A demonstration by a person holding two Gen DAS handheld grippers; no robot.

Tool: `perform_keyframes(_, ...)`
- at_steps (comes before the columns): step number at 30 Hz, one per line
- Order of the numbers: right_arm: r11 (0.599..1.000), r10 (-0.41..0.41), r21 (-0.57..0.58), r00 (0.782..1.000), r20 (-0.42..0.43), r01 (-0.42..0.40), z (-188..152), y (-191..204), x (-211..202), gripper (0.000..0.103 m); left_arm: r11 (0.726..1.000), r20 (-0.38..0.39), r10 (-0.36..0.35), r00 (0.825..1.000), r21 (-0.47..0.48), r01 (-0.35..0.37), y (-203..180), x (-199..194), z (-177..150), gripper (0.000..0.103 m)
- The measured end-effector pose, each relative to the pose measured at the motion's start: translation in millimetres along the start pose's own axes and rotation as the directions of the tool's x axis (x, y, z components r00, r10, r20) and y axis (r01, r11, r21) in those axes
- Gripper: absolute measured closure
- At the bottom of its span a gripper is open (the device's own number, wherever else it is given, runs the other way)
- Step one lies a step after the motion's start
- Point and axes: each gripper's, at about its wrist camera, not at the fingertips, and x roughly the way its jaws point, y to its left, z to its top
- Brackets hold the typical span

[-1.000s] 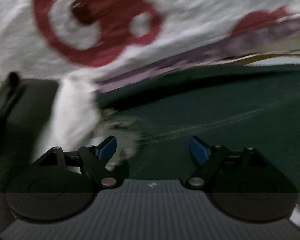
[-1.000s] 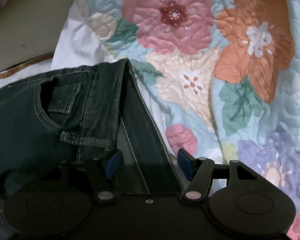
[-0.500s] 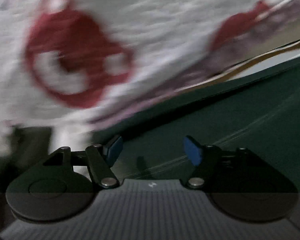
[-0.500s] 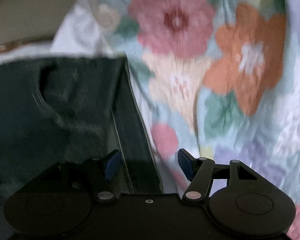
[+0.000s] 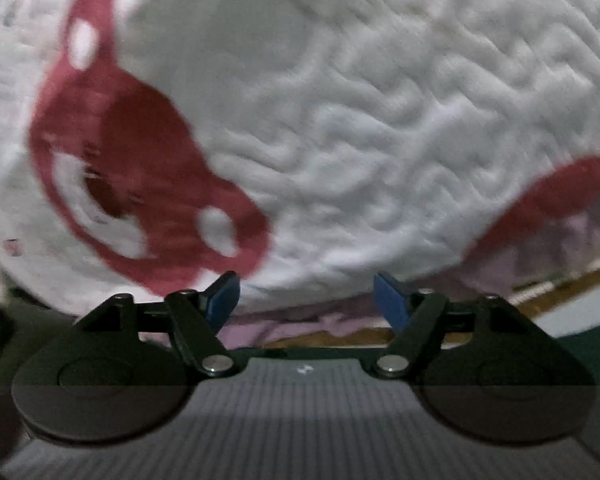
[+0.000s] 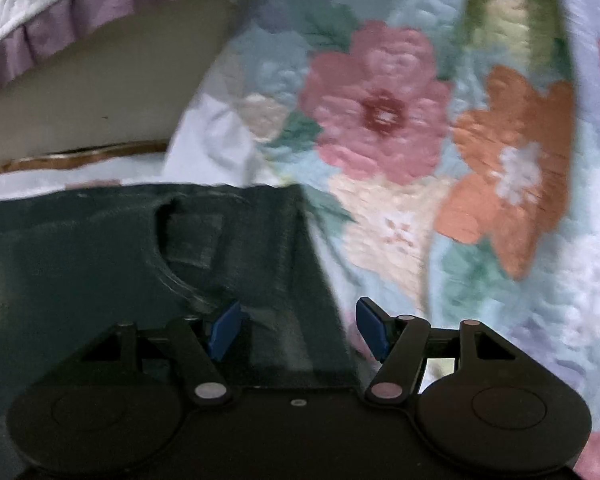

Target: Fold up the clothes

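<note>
Dark denim jeans (image 6: 100, 248) lie flat on a bed, filling the lower left of the right wrist view, with a small pocket (image 6: 194, 240) showing. My right gripper (image 6: 296, 326) hovers open over the jeans' right edge, nothing between its blue pads. In the left wrist view only a thin dark strip of the jeans (image 5: 588, 340) shows at the lower right. My left gripper (image 5: 306, 300) is open and empty, pointing at a white quilted pillow (image 5: 380, 120) with a red print (image 5: 120, 168).
A floral quilt (image 6: 420, 140) covers the bed right of the jeans. A purple ruffled pillow edge (image 6: 60, 28) lies at the far left, above a beige surface (image 6: 100, 108). The view is motion-blurred.
The left gripper has swung up off the jeans, so the white pillow now fills its view. The right gripper has tilted up and drawn back a little. Both stayed open.
</note>
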Motion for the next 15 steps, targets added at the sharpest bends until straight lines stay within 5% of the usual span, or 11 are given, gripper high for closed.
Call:
perform_keyframes(5, 0.996, 0.038, 0.072, 0.997, 0.062, -0.043, -52, -11, -39, 0.035, 0.971, -0.073, -0.239, 0.968, -0.046, 0.236, -32, -73, -14, 0.027)
perform_keyframes(7, 0.993, 0.052, 0.1, 0.995, 0.087, -0.061, -73, -16, -55, 0.035, 0.928, -0.094, -0.373, 0.923, -0.044, 0.37, -61, -113, -28, 0.027)
perform_keyframes(11, 0.983, 0.078, 0.154, 0.987, 0.139, -0.099, -115, -25, -87, 0.034, 0.788, -0.152, -0.613, 0.776, -0.039, 0.615, -105, -200, -65, 0.026)
perform_keyframes(12, 0.98, 0.083, 0.167, 0.985, 0.152, -0.109, -125, -27, -95, 0.034, 0.764, -0.164, -0.639, 0.751, -0.021, 0.645, -112, -221, -75, 0.026)
perform_keyframes(15, 0.967, 0.105, 0.209, 0.976, 0.193, -0.145, -161, -34, -119, 0.034, 0.752, -0.227, -0.632, 0.741, 0.053, 0.657, -132, -264, -100, 0.026)
